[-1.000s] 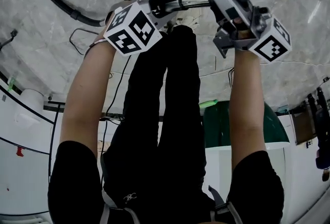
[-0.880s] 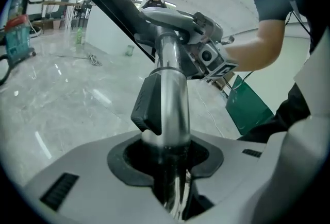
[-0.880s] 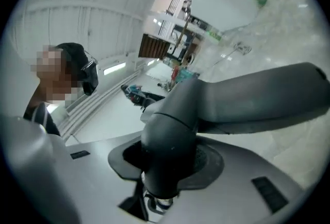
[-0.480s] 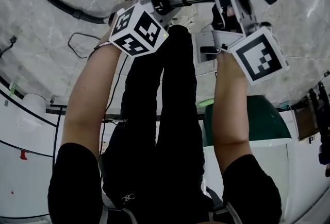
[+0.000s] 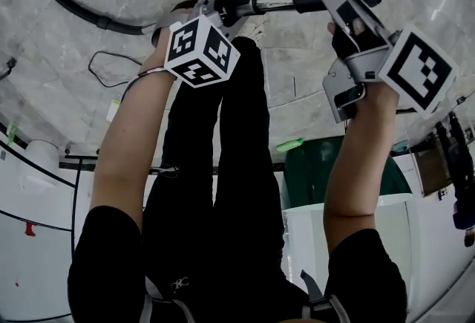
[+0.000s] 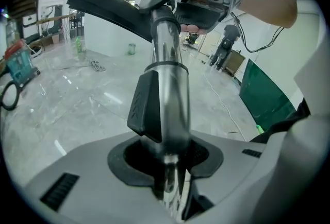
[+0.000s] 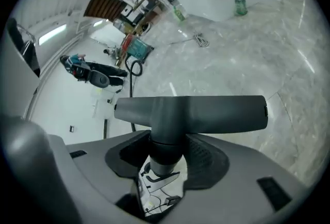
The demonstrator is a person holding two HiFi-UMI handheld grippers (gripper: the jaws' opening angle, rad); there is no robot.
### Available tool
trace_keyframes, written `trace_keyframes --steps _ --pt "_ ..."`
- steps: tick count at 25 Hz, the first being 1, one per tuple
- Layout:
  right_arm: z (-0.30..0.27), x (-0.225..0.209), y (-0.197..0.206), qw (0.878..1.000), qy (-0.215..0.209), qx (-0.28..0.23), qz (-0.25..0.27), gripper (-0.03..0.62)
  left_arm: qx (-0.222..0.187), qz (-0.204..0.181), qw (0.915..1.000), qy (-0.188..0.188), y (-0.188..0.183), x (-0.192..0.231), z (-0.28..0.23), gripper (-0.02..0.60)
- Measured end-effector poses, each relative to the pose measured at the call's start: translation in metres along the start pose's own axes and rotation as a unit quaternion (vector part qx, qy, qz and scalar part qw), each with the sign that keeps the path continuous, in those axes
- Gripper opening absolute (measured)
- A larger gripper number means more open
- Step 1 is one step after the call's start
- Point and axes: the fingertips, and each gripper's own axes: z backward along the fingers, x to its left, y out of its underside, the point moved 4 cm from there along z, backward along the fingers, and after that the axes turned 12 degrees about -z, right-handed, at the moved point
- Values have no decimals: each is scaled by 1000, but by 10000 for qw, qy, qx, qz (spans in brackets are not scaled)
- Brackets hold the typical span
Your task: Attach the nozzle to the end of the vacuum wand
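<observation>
No words or numbers legible — only coded squares on the cubes (image 5: 199, 52).

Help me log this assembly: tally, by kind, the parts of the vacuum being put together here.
vacuum wand: 1
nozzle: 1
hose: 1
Total: 3

Reaches forward and down with both bare arms, left forearm (image 5: 130, 143) and right forearm (image 5: 356, 158) well apart, black short sleeves at the shoulders. Clamps the wand (image 6: 167, 79) firmly with the fingers of the left gripper (image 6: 167, 161), its marker cube turned up toward the head. Holds the right gripper (image 7: 164, 164) tilted, cube out to the right; has just been opening its fingers, now spread wide, with the neck of the nozzle (image 7: 206, 112) between them.
</observation>
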Motion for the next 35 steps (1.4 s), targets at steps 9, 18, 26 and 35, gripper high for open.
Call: trace_keyframes --steps 9,18,26,35 --pt "22 15 9 9736 -838 -1869 1006 206 2 143 9999 -14 -10 10 4 147" --pt "9 7 8 9660 -1895 -1548 838 203 -34 127 9999 -33 -11 11 6 147" --pt "6 12 12 9645 -1874 -1584 977 202 7 191 9998 110 -11 9 10 147" --pt "-5 9 19 9590 -1753 -1725 1405 202 147 135 9994 300 -9 10 4 147"
